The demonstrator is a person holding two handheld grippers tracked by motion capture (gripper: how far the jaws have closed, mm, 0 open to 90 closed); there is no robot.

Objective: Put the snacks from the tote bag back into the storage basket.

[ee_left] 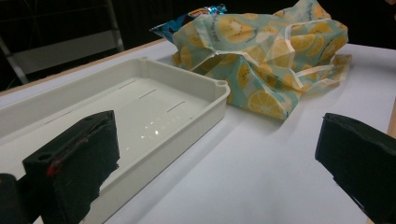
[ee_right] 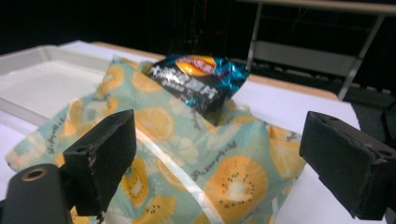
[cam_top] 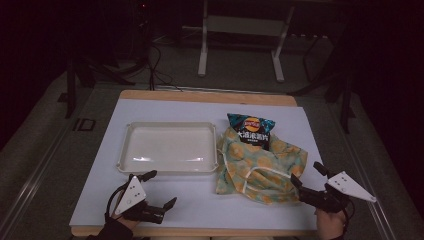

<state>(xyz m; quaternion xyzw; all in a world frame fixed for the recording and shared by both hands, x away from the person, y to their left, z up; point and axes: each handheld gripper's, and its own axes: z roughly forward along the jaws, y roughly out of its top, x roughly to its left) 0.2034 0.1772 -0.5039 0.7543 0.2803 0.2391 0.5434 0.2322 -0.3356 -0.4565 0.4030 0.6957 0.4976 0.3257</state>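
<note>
A teal cloth bag printed with orange slices (cam_top: 260, 167) lies crumpled on the white table top, right of centre. A dark chip packet (cam_top: 251, 129) sticks out of its far end. In the right gripper view the bag (ee_right: 187, 163) and the packet (ee_right: 201, 81) lie just ahead of the jaws. My right gripper (cam_top: 307, 180) stands open at the bag's near right corner, with nothing between its jaws. My left gripper (cam_top: 160, 189) stands open near the front left edge, just short of the tray's near rim and holding nothing. In the left gripper view the bag (ee_left: 261, 60) lies past the tray.
An empty cream plastic tray (cam_top: 170, 131) sits left of the bag, its corner (ee_left: 219, 88) close to the cloth. The table's wooden front edge (cam_top: 200, 231) runs just behind both hands. Metal frame legs (cam_top: 202, 45) stand on the floor beyond the table.
</note>
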